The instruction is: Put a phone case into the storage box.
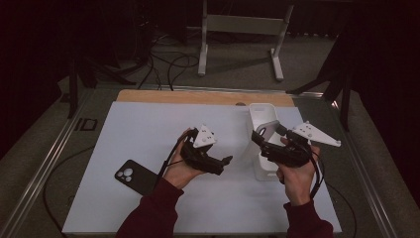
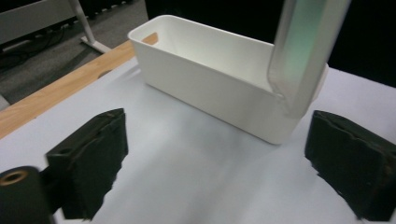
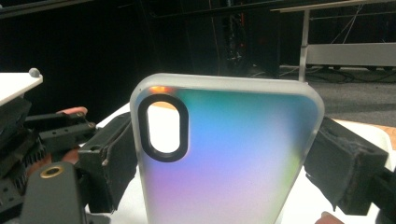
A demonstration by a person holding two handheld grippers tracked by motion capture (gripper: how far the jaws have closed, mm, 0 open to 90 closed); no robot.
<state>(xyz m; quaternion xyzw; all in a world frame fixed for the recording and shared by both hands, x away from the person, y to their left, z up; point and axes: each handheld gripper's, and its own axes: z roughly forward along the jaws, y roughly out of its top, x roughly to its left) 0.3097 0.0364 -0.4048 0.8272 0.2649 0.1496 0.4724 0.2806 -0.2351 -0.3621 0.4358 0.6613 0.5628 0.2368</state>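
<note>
A translucent phone case (image 3: 224,154) with a rainbow sheen and an oval camera cutout stands upright in my right gripper (image 3: 223,172), which is shut on its two long edges. In the high view the right gripper (image 1: 260,140) holds the case (image 1: 266,130) at the near end of a white bin (image 1: 261,111). My left gripper (image 1: 225,162) hovers left of the bin, open with nothing between its pads (image 2: 95,154). The left gripper view shows the bin (image 2: 210,79) ahead and the case (image 2: 303,51) at its right end.
A black phone (image 1: 133,176) lies camera side up on the white mat (image 1: 148,129) near the left forearm. A wooden strip (image 1: 198,96) edges the mat's far side. Beyond it are the floor, cables and a white stand's legs (image 1: 240,44).
</note>
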